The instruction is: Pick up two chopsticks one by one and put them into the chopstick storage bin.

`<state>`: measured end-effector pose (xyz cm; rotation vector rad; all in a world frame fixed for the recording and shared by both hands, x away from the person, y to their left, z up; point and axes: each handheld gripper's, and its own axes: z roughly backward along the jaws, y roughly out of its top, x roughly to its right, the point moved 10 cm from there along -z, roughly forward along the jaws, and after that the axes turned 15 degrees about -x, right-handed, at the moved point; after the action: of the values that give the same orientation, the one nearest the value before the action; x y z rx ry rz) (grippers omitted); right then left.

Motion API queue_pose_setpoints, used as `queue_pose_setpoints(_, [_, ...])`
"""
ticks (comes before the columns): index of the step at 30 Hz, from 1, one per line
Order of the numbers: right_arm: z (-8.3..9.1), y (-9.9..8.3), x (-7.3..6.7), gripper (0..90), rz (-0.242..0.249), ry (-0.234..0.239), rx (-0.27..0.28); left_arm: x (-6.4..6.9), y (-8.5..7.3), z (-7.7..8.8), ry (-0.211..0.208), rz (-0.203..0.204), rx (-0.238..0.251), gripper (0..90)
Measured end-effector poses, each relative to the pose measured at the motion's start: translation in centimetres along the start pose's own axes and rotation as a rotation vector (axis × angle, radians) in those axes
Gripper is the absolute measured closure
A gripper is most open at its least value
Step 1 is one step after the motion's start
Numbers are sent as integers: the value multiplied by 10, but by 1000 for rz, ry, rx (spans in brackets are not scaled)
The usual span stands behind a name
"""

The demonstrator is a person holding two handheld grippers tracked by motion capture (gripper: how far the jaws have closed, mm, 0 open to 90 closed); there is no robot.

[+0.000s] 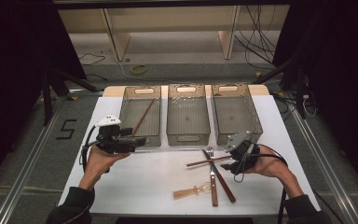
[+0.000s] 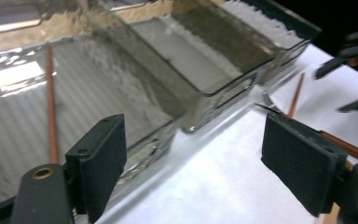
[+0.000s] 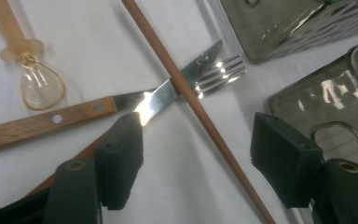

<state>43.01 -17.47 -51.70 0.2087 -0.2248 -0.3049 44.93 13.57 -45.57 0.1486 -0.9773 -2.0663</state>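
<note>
The white worktop (image 1: 144, 177) carries three clear bins in a row at its twelve o'clock edge: the left bin (image 1: 142, 114), the middle bin (image 1: 188, 114) and the right bin (image 1: 235, 112). One brown chopstick (image 1: 143, 116) already lies slanted in the left bin, so the job looks like sorting cutlery into bins, with a first piece put away. The rest waits in a heap at about five o'clock from the worktop's middle: a wooden-handled knife (image 1: 224, 182) and fork (image 3: 135, 105) crossed, a second chopstick (image 3: 191, 105) lying over the fork's neck, and a small spoon (image 1: 193, 190) with a pale handle just beside them at seven o'clock of the heap. The left gripper (image 1: 137, 141) hangs at the near rim of the left bin, jaws wide apart with nothing between them. The right gripper (image 3: 196, 168) hovers low over the heap, jaws apart and straddling the second chopstick without touching it. The step in hand seems to be the pick-up of that chopstick; the next move calls for lowering squarely and closing on the thin stick alone, without dragging the fork beneath.
</note>
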Motion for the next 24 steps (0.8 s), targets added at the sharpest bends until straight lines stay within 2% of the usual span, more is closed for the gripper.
queue_pose_setpoints(4, [-10, 0, 5, 390, 2, 6, -31, 14, -7, -4, -20, -26, 11, 207])
queue_pose_setpoints(7, [-14, 1, 8, 416, 9, 9, -45, 20, -15, -8, -12, -52, -5, 199])
queue_pose_setpoints(16, [-26, 5, 14, 496, 29, 16, -80, 27, -35, -20, -14, -52, -5, 189])
queue_pose_setpoints(24, [-30, 3, 16, 558, 41, 27, -88, 33, -40, -25, -9, -66, -1, 181])
